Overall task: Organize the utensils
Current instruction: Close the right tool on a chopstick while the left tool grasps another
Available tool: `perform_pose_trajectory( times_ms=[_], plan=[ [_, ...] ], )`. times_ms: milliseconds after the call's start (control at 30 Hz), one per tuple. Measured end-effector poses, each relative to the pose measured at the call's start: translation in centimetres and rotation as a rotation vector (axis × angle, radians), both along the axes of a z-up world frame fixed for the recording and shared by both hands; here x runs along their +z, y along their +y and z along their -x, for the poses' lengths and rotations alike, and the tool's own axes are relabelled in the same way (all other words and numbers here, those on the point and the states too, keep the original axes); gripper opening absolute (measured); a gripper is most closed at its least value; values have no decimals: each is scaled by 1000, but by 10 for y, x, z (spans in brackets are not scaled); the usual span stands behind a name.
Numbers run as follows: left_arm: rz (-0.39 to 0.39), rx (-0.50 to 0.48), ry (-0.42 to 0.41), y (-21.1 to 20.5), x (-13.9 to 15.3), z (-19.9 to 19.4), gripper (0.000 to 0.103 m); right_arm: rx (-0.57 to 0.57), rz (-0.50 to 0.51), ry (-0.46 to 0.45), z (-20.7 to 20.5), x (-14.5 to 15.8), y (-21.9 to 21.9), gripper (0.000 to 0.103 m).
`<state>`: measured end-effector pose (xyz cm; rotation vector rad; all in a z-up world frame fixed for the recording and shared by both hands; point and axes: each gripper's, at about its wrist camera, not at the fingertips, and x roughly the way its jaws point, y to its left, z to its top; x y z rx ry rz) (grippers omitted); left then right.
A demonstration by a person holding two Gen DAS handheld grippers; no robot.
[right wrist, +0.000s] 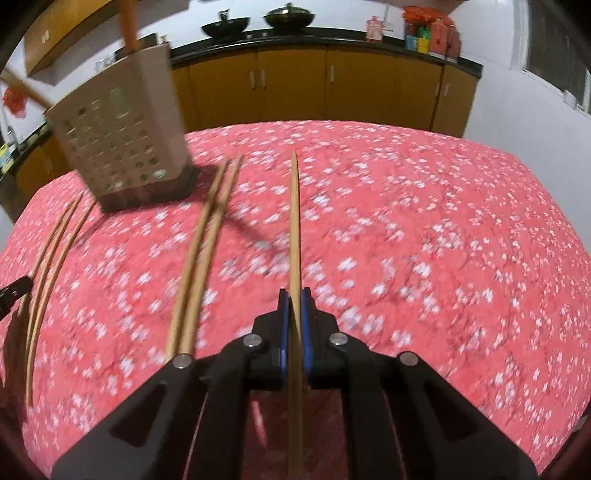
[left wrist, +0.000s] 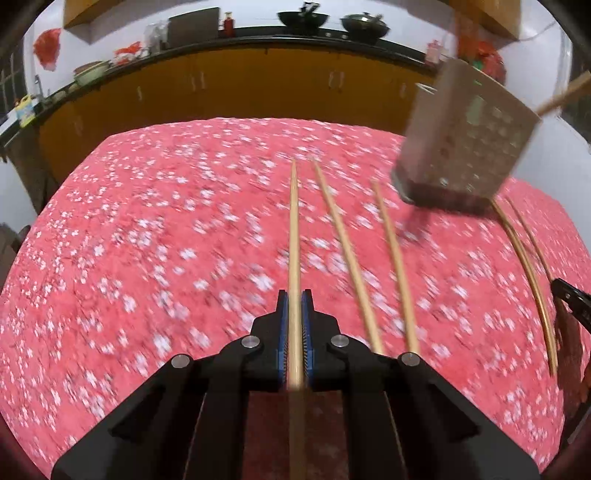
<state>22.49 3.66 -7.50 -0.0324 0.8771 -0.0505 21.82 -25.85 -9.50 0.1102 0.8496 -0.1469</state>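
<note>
My left gripper (left wrist: 294,297) is shut on a wooden chopstick (left wrist: 294,229) that points forward above the red flowered tablecloth (left wrist: 166,240). My right gripper (right wrist: 294,295) is shut on another chopstick (right wrist: 294,221) in the same way. A beige perforated utensil holder (left wrist: 469,136) stands at the right of the left wrist view and at the left of the right wrist view (right wrist: 118,136), with wooden handles sticking out. Loose chopsticks (left wrist: 369,258) lie on the cloth between the grippers; a pair (right wrist: 199,251) and two more (right wrist: 48,266) show in the right wrist view.
A kitchen counter with yellow cabinets (left wrist: 258,81) runs behind the table, with woks (left wrist: 303,18) and jars on it. The other gripper's black tip shows at the right edge of the left view (left wrist: 570,295) and the left edge of the right view (right wrist: 14,291).
</note>
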Motion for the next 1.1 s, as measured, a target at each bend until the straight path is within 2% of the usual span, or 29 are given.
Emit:
perform_pose_trajectory(
  times_ms=[100, 333, 600, 1100],
  plan=[
    [39, 4, 0, 7, 0, -2, 8, -20, -18, -8, -6, 0, -8, 8],
    [43, 5, 0, 9, 0, -2, 9, -20, -19, -7, -9, 1, -9, 8],
    [127, 24, -1, 20, 1, 2, 9, -20, -22, -8, -11, 1, -7, 8],
    [147, 30, -1, 20, 1, 3, 9, -20, -27, -9, -9, 0, -9, 8]
  ],
)
